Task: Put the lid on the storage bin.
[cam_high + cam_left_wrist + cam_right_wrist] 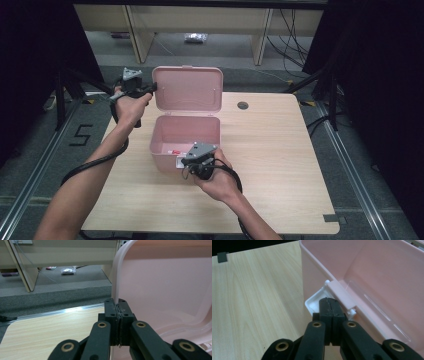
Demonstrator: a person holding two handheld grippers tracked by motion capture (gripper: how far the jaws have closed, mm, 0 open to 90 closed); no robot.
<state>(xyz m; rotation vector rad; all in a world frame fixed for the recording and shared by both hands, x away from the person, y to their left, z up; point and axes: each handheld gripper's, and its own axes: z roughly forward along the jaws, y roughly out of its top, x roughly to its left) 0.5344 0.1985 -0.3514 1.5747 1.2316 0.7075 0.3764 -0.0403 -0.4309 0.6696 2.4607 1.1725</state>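
Both grippers are seen with jaws pressed together. In the high view, the left gripper (150,89) is held at the left edge of the raised lid (188,89) of the pink box (165,150), which stands open on the wooden table (280,165); the right gripper (192,161) is at the box's near wall. A small item on the box floor is seen from above, too small to identify. Closer in, the left gripper view shows the closed left gripper (118,305) at the lid (162,290) edge; contact cannot be told. In the right gripper view, the closed right gripper (329,303) is seen touching the white latch (315,300) on the box front (317,272).
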